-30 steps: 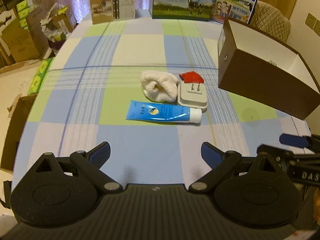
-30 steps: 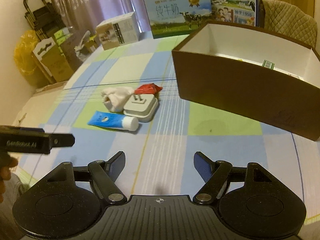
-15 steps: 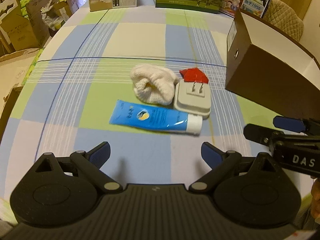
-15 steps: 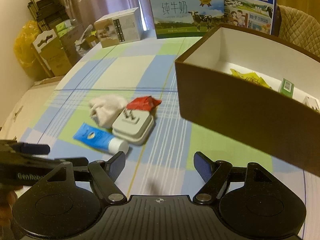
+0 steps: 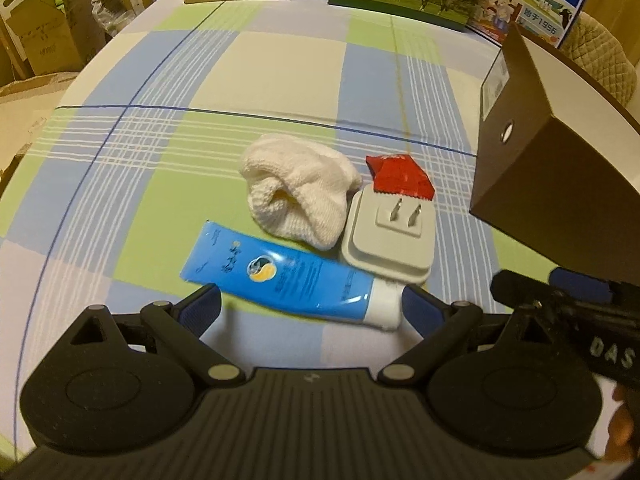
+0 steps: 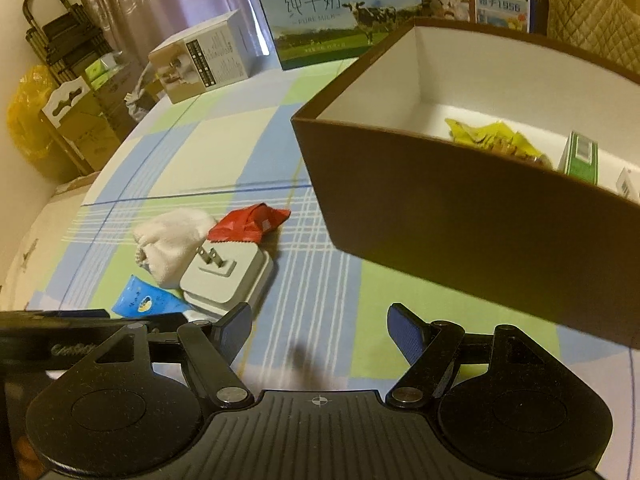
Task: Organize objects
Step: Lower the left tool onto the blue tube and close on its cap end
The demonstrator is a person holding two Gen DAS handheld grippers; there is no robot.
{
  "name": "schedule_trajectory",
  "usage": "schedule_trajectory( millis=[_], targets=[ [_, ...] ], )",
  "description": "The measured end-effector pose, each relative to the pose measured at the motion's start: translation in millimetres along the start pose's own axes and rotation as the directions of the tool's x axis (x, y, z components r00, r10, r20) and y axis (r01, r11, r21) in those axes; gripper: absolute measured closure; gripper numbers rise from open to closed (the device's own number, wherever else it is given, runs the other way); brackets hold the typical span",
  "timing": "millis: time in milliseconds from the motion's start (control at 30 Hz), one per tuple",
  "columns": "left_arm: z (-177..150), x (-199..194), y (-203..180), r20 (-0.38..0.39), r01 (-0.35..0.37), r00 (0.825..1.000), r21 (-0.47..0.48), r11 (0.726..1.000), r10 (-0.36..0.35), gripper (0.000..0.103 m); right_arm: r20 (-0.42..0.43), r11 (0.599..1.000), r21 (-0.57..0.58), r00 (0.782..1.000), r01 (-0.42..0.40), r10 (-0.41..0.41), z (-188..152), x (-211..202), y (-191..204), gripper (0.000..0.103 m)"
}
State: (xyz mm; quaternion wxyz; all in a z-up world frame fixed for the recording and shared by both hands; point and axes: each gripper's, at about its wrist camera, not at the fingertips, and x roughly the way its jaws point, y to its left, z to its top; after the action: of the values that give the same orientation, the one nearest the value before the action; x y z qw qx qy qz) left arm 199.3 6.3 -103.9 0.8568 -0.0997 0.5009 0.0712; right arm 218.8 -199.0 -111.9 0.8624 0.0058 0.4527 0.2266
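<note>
The blue plastic squeeze tube with a white cap [image 5: 294, 280] lies flat on the checked tablecloth [image 5: 280, 80], just ahead of the left gripper [image 5: 310, 304], whose blue-padded fingers [image 5: 202, 304] stand wide apart and hold nothing. Its tail sits by the left finger, its cap by the right one.

Beyond the fingertips, a white knitted sock [image 5: 300, 196] and a pale grey wall plug with two prongs up [image 5: 390, 236] touch or nearly touch the tube; a red foil sachet [image 5: 400, 178] lies behind the plug.

The right gripper [image 6: 320, 330] is also spread and empty, with the brown cardboard box [image 6: 460, 220] ahead and to its right.

The likely trouble: the left fingers span the tube's length, so closing could buckle it, skid it, or push the plug.
</note>
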Motion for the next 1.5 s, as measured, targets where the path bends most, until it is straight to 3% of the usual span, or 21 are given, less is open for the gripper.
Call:
schedule_trajectory(
  millis=[300, 633, 800, 1067, 1167, 1233, 1267, 1500],
  targets=[
    [1, 12, -5, 0.015, -0.013, 1.0, 0.03, 0.999, 0.012, 0.005, -0.028, 1.0, -0.006, 1.0, 0.005, -0.005, -4, 7, 0, 0.03],
    [-13, -2, 33, 0.003, -0.092, 0.996, 0.055, 0.994, 0.092, 0.008, -0.049, 0.999, -0.044, 0.999, 0.001, -0.003, -11, 12, 10, 0.03],
    [-13, 1, 45, 0.011, -0.079, 0.997, 0.042, 0.996, 0.079, 0.02, -0.046, 0.998, -0.065, 0.999, -0.006, 0.003, -15, 14, 16, 0.03],
    [-5, 12, 49, 0.031, -0.076, 0.997, -0.004, 0.997, 0.076, 0.027, 0.004, 0.997, -0.049, 0.998, -0.055, 0.055, -18, 14, 21, 0.031],
    [-2, 14, 52, 0.052, -0.087, 0.995, -0.002, 0.996, 0.087, 0.038, 0.032, 0.996, -0.05, 0.997, -0.074, 0.075, -19, 14, 26, 0.03],
    [-1, 13, 52, 0.067, -0.107, 0.992, 0.011, 0.994, 0.106, 0.061, 0.045, 0.996, -0.051, 0.996, -0.078, 0.081, -18, 16, 30, 0.03],
    [-1, 13, 53, 0.072, -0.119, 0.991, 0.018, 0.993, 0.117, 0.064, 0.051, 0.996, -0.044, 0.995, -0.083, 0.085, -17, 18, 32, 0.03],
    [2, 12, 61, 0.063, -0.104, 0.993, -0.003, 0.995, 0.104, 0.068, 0.06, 0.997, -0.041, 0.995, -0.071, 0.074, -7, 39, 51, 0.03]
  ],
)
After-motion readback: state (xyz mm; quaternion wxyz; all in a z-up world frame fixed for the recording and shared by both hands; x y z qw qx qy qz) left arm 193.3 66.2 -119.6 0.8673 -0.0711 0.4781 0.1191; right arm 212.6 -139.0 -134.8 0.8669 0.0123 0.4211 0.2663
